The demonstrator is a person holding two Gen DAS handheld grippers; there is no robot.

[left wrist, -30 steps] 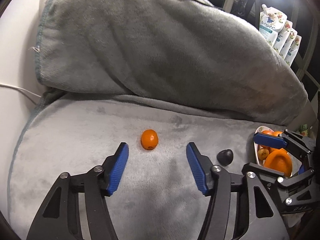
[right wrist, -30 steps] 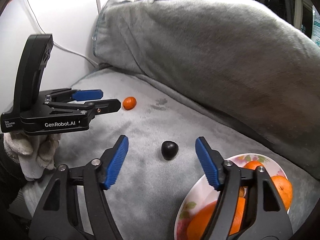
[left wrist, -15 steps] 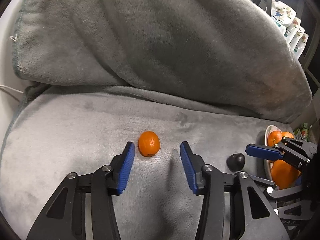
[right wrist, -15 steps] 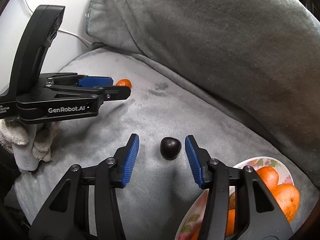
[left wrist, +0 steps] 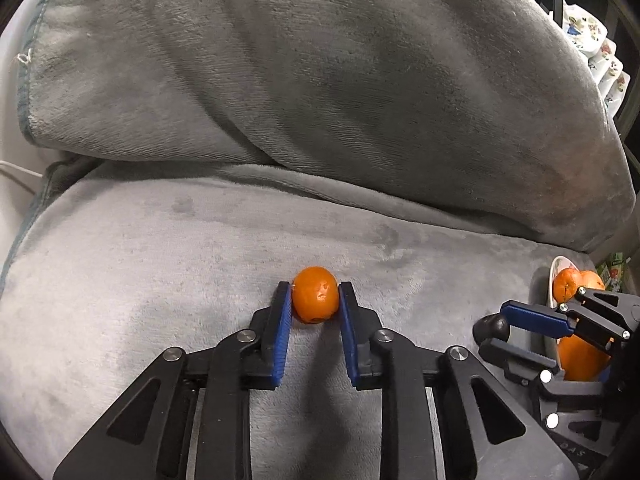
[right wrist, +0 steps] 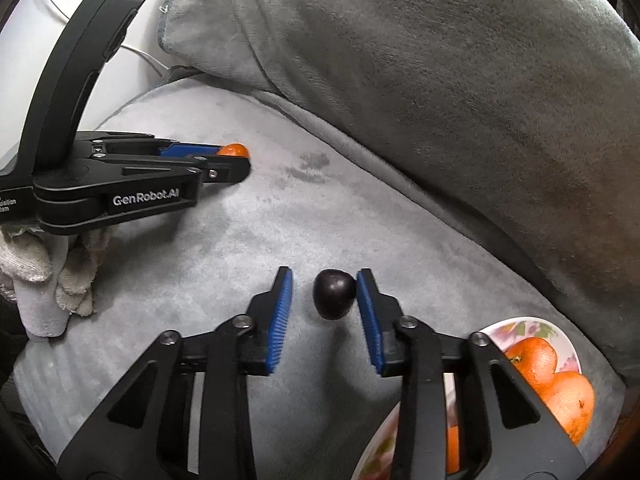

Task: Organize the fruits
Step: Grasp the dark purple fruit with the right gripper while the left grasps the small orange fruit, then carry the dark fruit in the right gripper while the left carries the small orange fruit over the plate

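Here the left gripper pinches the orange between both pads, its long axis up-down, a dark pit facing the camera. The right gripper stands part-open around the plum, right pad touching, left pad apart.

Two grippers: left gripper pinched on a fruit, right gripper straddling another with a gap on its left side. One gloved hand under the left gripper. One floral plate as landmark. On the plate, at least three oranges, the exact count hidden behind the right gripper's frame. Off the plate, two loose fruits: one small orange well to the left of the plate, one dark plum just left of the plate. One grey blanket under the plate. Several printed pouches far behind the plate, number unclear.
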